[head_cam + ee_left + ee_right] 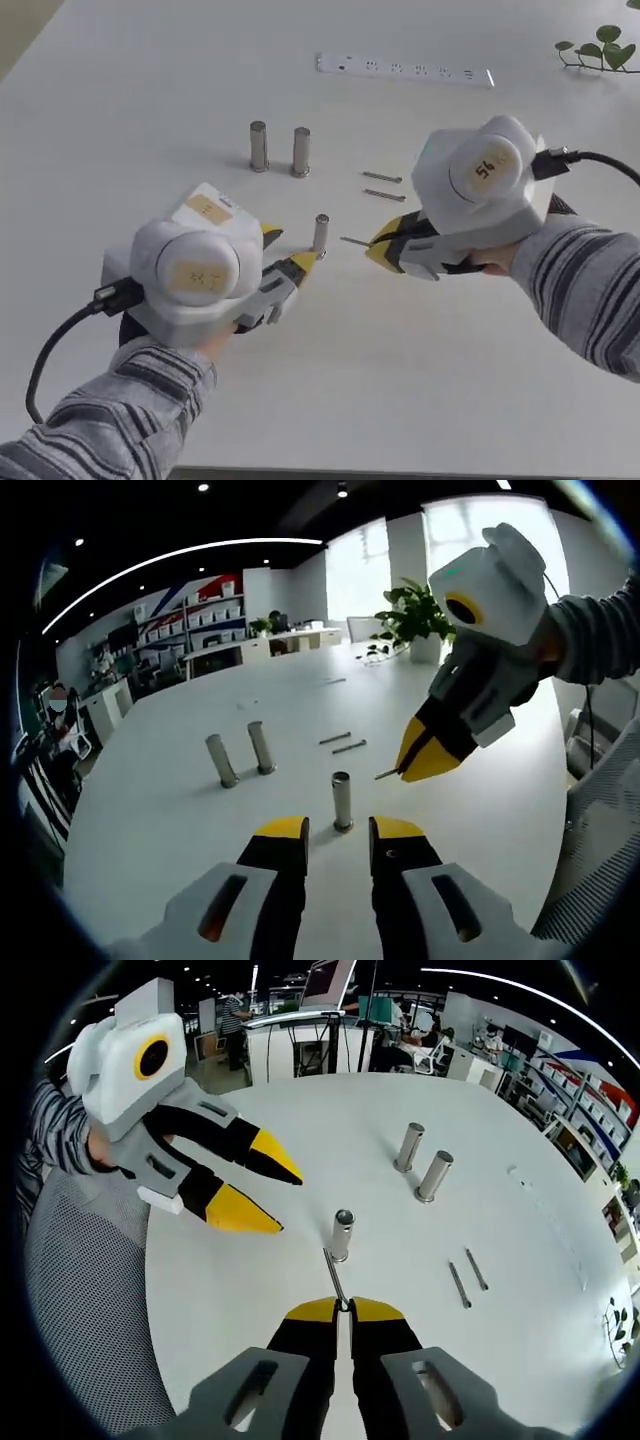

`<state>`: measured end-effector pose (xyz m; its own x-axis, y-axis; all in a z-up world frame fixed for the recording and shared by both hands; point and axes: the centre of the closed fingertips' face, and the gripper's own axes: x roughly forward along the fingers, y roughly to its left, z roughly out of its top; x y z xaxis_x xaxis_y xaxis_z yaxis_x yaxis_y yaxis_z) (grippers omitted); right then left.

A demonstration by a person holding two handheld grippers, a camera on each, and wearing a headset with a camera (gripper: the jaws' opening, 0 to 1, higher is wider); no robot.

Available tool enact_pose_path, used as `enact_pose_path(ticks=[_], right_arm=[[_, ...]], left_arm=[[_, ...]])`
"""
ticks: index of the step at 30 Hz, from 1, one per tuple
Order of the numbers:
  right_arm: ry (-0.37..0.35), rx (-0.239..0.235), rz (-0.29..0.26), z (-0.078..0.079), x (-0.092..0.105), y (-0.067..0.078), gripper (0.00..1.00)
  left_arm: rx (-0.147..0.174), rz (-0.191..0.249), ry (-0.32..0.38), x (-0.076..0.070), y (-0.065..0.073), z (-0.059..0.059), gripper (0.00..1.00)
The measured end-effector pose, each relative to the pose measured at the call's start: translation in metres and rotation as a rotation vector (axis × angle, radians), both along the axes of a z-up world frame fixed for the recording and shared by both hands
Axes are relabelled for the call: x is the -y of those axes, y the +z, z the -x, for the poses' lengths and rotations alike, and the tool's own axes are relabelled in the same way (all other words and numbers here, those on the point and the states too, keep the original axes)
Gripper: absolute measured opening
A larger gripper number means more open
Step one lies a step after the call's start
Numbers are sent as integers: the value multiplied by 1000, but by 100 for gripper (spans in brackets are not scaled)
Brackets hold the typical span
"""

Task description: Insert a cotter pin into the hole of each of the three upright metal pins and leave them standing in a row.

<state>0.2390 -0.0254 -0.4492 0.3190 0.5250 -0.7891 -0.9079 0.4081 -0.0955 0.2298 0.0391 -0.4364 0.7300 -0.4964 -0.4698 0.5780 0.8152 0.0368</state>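
Three upright metal pins stand on the white table. The nearest pin (321,232) (342,799) (341,1234) is alone in front; the other two (259,146) (301,152) stand side by side behind it. My left gripper (288,248) (340,830) is open, its yellow tips just short of the nearest pin's base on either side. My right gripper (378,247) (342,1308) is shut on a thin cotter pin (355,241) (334,1272) (387,774). The cotter pin points at the nearest pin and stops just short of it.
Two loose cotter pins (382,177) (385,195) lie on the table right of the back pins. A white power strip (405,69) lies at the far edge. A plant (600,48) is at the far right corner.
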Motion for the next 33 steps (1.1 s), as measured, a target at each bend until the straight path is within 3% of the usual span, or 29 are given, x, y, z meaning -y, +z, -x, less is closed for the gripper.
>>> enact_pose_path(ticks=[8,12,16,33], right_arm=[[-11,5,-7,-11,-4,-3,0],[-12,4,-8,-19,-4,-7,0],[-8,4,-9,-22,-4,-8,0],[8,-11,-10,-18,-9,-11,0]], left_arm=[[-32,6,17,8,-12,-12,19],[-26,5,22,12,-14,-20,17],[-42,6,29,16,-20,-24,17],[-108,21,80,21,-39,-36,10]])
